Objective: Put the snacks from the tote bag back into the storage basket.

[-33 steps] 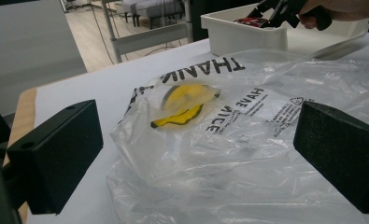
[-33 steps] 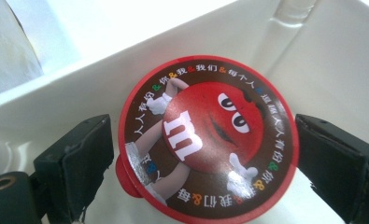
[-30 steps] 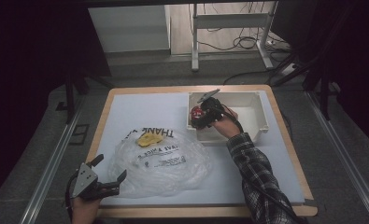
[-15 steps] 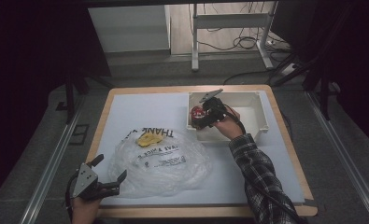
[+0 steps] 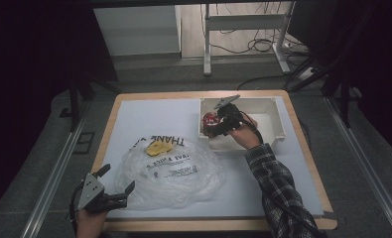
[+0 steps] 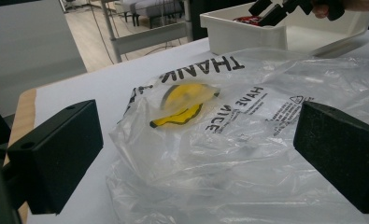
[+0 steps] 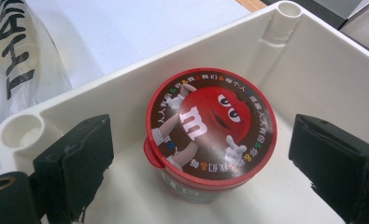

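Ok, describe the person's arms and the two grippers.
Both the left gripper and right gripper are black, each topped by a grey three-cornered plate, with blocky black jaws. The right arm wears a dark plaid sleeve. A black cable trails along it.

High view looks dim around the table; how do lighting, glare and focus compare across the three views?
High view: dark surroundings, lit table, soft detail on the candy tub in the white bin. Left gripper view: sharp on the plastic bag, mild sheen on its folds, near fingers slightly blurred. Right gripper view: crisp tub lid with a small glare patch, fingers softer.
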Demonstrator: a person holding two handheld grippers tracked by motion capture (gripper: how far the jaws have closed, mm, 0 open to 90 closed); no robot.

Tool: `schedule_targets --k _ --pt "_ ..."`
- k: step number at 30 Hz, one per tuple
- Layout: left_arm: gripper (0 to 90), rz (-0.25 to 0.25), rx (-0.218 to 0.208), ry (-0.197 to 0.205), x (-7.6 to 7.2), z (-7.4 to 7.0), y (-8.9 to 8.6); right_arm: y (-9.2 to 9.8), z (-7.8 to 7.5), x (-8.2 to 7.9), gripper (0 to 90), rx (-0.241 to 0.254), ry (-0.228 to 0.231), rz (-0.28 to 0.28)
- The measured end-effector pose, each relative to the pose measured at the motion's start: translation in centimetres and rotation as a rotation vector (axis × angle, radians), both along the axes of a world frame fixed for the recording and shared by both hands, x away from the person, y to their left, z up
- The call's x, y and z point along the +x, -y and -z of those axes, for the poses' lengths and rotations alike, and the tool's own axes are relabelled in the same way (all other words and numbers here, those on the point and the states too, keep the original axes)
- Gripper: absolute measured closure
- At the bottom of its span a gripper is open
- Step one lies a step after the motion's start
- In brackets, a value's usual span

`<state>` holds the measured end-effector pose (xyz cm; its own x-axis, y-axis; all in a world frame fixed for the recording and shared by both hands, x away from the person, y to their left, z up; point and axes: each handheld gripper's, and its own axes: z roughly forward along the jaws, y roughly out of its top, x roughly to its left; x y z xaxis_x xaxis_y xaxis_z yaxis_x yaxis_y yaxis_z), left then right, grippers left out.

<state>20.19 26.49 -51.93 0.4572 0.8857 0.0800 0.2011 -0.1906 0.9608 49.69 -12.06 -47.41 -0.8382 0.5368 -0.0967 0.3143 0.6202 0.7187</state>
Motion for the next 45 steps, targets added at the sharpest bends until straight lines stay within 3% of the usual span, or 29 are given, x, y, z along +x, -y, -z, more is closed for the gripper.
schedule_targets --k 28,45 --pt "1.2 0.001 0.007 0.001 0.0 0.0 0.1 1.4 -0.5 -1.8 3.9 0.047 0.033 -0.009" --pt "1.2 0.001 0.009 0.002 0.0 0.0 0.1 3.3 -0.4 -3.0 3.9 0.127 0.037 0.029"
